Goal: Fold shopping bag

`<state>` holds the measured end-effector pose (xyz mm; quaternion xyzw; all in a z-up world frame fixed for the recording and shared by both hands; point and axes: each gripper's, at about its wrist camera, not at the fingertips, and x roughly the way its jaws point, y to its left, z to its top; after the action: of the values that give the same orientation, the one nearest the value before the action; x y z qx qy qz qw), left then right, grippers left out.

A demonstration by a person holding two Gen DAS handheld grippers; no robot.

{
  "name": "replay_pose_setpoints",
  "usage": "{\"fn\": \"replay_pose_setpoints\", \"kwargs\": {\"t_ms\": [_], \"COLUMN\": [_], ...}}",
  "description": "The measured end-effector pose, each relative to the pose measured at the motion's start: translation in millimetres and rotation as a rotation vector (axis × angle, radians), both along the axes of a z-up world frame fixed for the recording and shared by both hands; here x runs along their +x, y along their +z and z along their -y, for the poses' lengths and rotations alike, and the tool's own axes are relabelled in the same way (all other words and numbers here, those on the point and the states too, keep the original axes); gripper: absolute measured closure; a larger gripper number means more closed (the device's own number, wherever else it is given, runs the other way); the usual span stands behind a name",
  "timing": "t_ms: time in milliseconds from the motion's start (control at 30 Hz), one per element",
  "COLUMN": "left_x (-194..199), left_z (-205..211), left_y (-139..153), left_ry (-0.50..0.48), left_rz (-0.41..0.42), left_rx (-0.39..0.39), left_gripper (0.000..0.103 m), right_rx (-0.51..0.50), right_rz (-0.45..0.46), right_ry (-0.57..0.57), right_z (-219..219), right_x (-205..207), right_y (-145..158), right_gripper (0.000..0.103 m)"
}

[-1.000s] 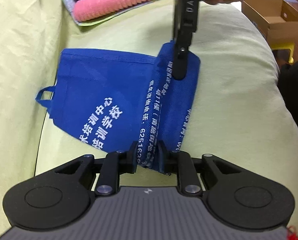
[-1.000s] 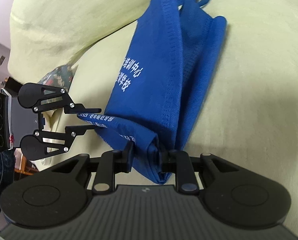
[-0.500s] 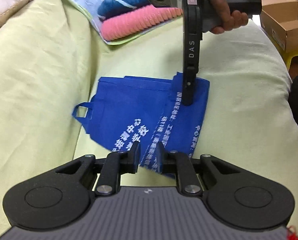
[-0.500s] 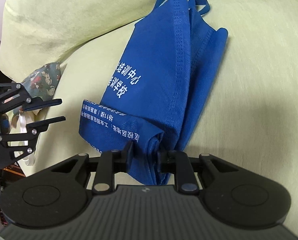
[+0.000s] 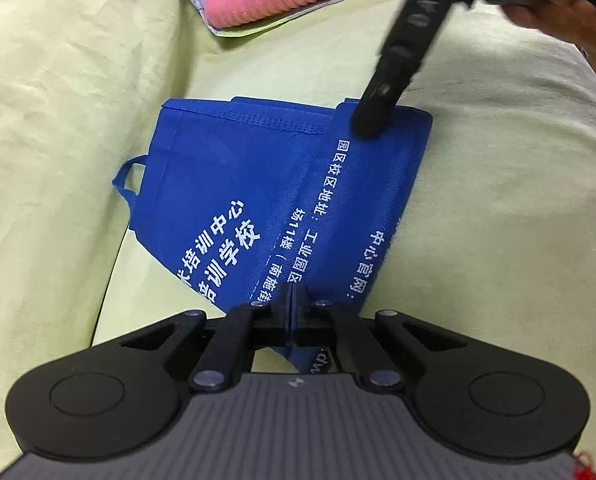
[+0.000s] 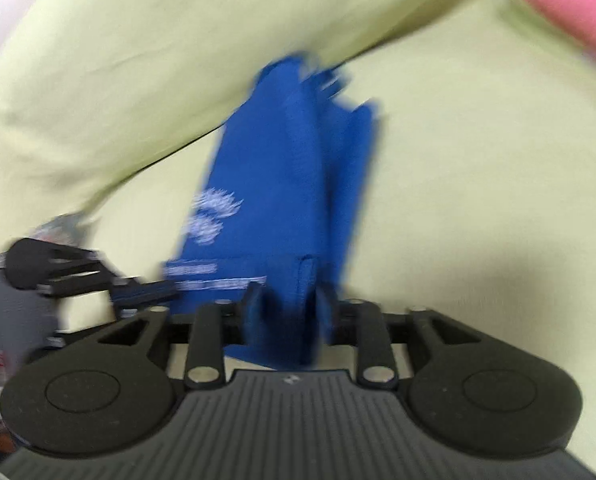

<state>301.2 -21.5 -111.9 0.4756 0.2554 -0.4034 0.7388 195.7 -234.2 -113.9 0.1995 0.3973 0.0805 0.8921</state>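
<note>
Bag (image 5: 257, 184), woven blue fabric, folded on my yellow-green cushion (image 5: 478, 200); left gripper (image 5: 293, 312) pinches its corner, right gripper (image 6: 285, 300) just spreading around a fold; only the left view reads print.

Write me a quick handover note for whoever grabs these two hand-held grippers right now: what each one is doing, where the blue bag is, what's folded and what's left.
Left hand-held gripper: just closed, shut on the near edge of the blue shopping bag.
Right hand-held gripper: jaws have just been opening, with the folded end between them; the view is blurred, so any grip is unclear.
Bag: lies on the yellow-green cushion, handle out to the left in the left wrist view.
Done: one end folded over.
Left: probably another fold, then flatten.
</note>
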Motion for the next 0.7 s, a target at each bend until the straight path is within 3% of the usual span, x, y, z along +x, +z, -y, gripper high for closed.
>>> {"fn": "replay_pose_setpoints", "kwargs": {"t_ms": [33,67,167,233,267,400,700], "left_x": [-1,-1,-2,-2,-3,0,8], "left_z": [0,0,0,0,0,-2,-2], "left_y": [0,0,0,-1,-2,-4,1], "left_ry": [-0.004,-0.008,-0.016,-0.02,-0.02,-0.006,0.079], "left_rz": [0.003,0.006,0.009,0.016,0.02,0.013,-0.046], "left_rx": [0.004,0.008,0.013,0.013,0.012,-0.014,-0.069], "left_gripper": [0.103,0.103,0.103,0.103,0.103,0.103,0.103], "right_rx": [-0.081,-0.162,-0.373,-0.458,-0.481,-0.515,-0.459], "right_rz": [0.039,0.079,0.229,0.245,0.245,0.208,0.157], "right_ry": [-0.016,-0.029,0.089,0.164,0.192,0.24,0.217], "right_z": [-7,-15,-50,-67,-71,-73,-63], "right_x": [-8,-16,-27,-21,-17,-9,4], "right_y": [6,12,30,28,23,1,3], "right_gripper": [0.062,0.068,0.078,0.091,0.091,0.092,0.092]}}
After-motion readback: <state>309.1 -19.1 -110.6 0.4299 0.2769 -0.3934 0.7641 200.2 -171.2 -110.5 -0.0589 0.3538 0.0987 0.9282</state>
